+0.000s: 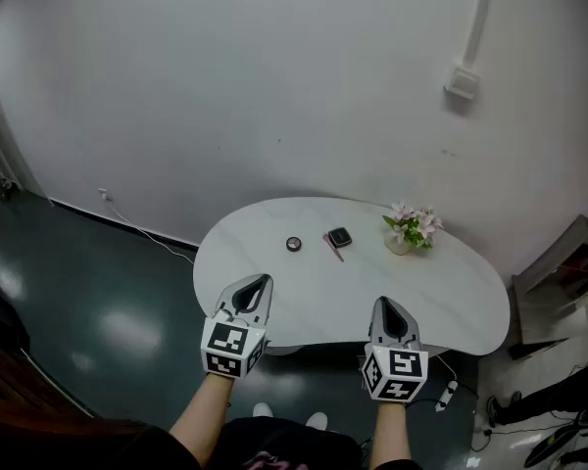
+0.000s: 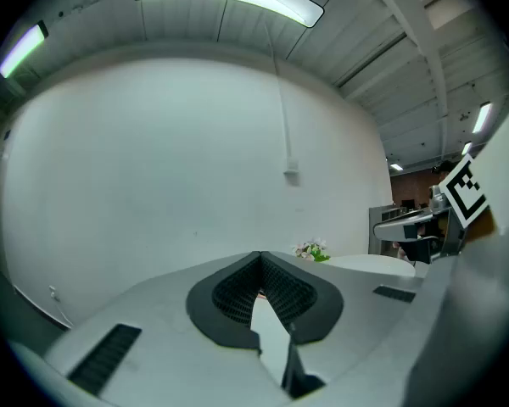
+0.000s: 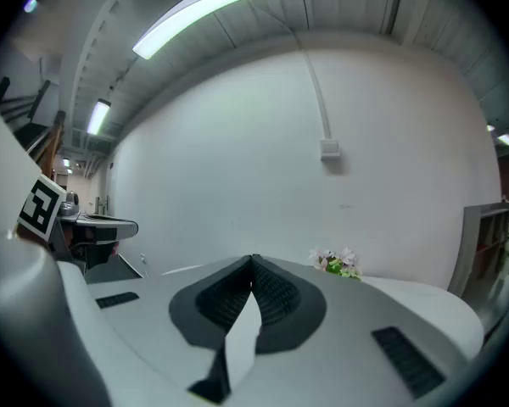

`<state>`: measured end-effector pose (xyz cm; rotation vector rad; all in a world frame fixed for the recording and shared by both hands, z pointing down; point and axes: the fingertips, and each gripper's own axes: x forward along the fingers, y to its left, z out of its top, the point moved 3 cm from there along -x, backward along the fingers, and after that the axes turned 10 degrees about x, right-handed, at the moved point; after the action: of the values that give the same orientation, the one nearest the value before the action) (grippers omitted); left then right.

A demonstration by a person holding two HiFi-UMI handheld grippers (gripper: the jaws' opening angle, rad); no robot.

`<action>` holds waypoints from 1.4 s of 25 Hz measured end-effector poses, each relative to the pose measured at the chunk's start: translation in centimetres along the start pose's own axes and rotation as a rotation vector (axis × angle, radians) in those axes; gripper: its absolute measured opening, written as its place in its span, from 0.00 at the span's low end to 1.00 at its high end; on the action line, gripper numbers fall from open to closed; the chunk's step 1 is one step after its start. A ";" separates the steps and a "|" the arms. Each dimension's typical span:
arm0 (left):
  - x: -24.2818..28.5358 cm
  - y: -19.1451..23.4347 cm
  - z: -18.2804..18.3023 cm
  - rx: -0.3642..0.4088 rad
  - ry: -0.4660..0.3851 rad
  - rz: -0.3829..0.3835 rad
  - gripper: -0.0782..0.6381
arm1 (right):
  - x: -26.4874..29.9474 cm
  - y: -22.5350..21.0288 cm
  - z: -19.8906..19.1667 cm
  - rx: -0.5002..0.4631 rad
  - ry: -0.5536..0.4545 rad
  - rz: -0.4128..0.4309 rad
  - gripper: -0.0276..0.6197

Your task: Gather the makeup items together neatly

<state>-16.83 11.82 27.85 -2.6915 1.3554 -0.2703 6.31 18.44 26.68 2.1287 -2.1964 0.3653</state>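
Observation:
On the white oval table [image 1: 441, 302] lie three small makeup items near the far side: a round dark compact [image 1: 293, 244], a black square case [image 1: 340, 237] and a thin pink stick [image 1: 333, 248] beside it. My left gripper [image 1: 262, 280] hovers above the table's near left edge, shut and empty. My right gripper [image 1: 383, 303] is held above the near edge to the right, also shut with nothing in it. In both gripper views the jaws meet tip to tip and hide the makeup items.
A small pot of pink flowers [image 1: 412, 227] stands at the table's far right, also seen as flowers [image 2: 311, 250] and flowers [image 3: 337, 261]. A white wall lies behind the table. Dark floor surrounds it, with a shelf [image 1: 559, 262] at the right.

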 end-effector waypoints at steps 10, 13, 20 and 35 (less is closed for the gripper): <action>0.6 1.0 0.1 -0.006 0.005 -0.008 0.12 | 1.2 0.5 -0.2 -0.001 0.012 0.003 0.14; 0.8 1.2 0.0 -0.006 0.005 -0.014 0.12 | 1.4 0.7 -0.2 -0.001 0.015 0.000 0.14; 1.3 1.7 -0.4 -0.012 0.005 -0.042 0.12 | 1.9 1.1 -0.2 0.006 0.020 -0.029 0.14; 5.7 2.1 -2.8 -0.025 0.068 -0.064 0.12 | 6.4 -0.3 -2.1 0.033 0.070 -0.010 0.14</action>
<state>-15.74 5.96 30.84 -2.7742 1.2998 -0.3567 6.10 12.67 30.09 2.1086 -2.1559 0.4709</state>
